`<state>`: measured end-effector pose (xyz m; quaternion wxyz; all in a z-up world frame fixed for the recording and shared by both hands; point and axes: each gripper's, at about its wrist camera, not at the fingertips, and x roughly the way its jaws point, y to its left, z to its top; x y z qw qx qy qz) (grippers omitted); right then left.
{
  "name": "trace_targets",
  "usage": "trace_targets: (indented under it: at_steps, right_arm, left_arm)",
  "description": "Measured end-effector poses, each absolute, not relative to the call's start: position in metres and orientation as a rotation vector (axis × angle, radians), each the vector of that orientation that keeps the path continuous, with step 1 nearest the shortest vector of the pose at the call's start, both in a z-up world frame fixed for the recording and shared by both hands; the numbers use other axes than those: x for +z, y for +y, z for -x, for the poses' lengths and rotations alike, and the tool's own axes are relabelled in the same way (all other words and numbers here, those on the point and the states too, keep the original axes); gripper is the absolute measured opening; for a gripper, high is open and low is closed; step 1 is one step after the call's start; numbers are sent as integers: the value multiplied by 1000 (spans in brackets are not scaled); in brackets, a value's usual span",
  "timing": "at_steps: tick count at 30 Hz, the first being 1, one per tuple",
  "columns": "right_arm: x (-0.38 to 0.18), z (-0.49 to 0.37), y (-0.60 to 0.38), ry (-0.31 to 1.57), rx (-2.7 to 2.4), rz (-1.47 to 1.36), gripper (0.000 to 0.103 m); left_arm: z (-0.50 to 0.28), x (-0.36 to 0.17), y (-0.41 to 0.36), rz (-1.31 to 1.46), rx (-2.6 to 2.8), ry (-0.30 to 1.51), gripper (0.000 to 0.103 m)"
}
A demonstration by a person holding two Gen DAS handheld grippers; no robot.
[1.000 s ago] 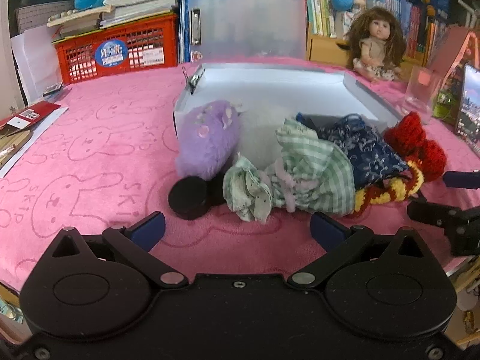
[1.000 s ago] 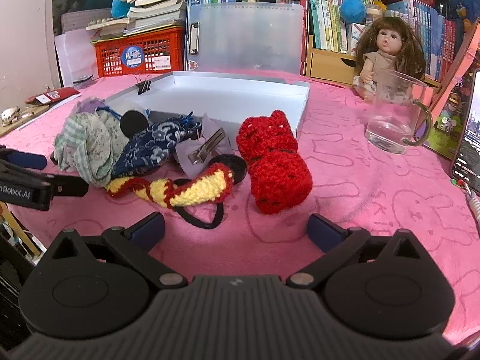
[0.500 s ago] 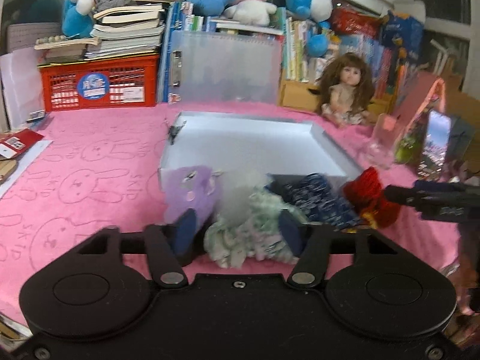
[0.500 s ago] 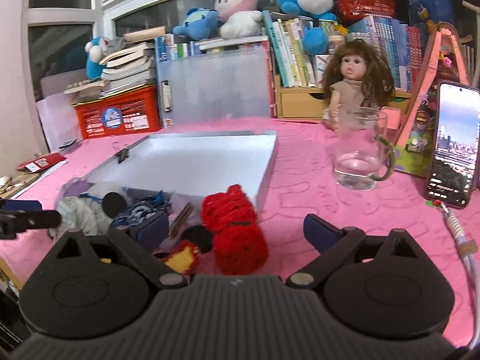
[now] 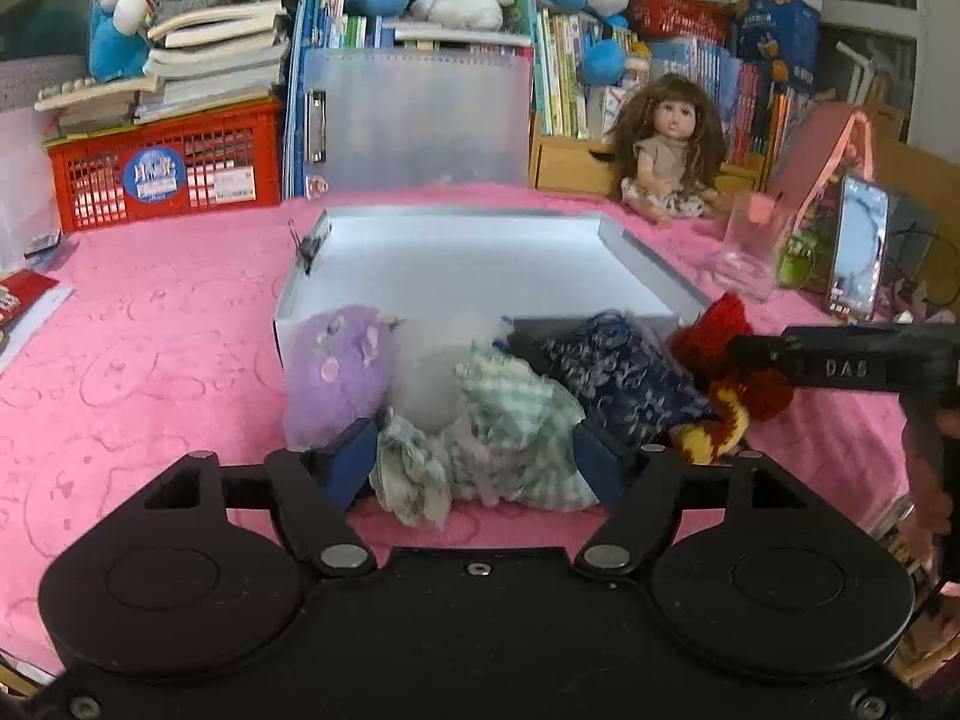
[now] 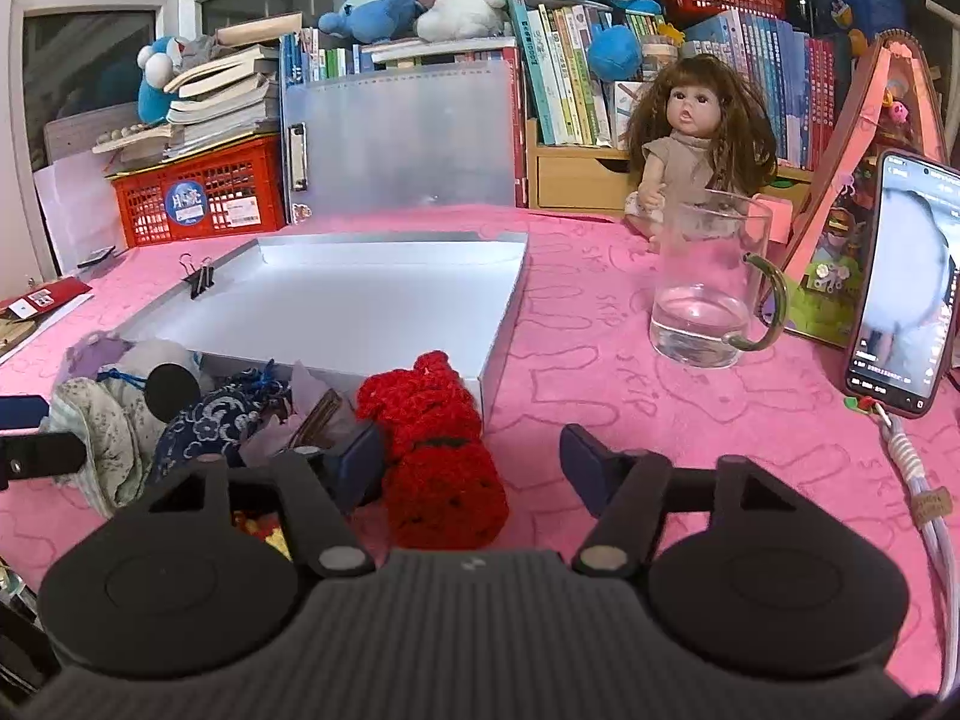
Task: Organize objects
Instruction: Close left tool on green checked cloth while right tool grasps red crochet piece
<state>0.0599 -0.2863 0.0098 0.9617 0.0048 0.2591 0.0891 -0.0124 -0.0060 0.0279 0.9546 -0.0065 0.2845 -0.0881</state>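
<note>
Pink cloth (image 6: 600, 372) is covering our worktop beneath crowded bookshelves (image 6: 600, 60); left claw (image 5: 480, 459) is opening around checked fabric (image 5: 516, 420), right claw (image 6: 471, 462) closing, unclenched, beside red knit (image 6: 438, 444).

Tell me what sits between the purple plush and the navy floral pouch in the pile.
In the left wrist view, a green checked cloth bundle lies between the purple plush and the navy floral pouch.

A doll (image 6: 696, 150) sits behind a glass jug (image 6: 711, 282) beside a phone (image 6: 900, 288).
</note>
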Motion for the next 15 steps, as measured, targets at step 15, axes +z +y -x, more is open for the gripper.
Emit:
trace_targets:
  at_steps: [15]
  right_arm:
    - [-6, -76, -280, 601, 225, -62, 47]
  left_arm:
    - [15, 26, 0, 45, -181, 532, 42]
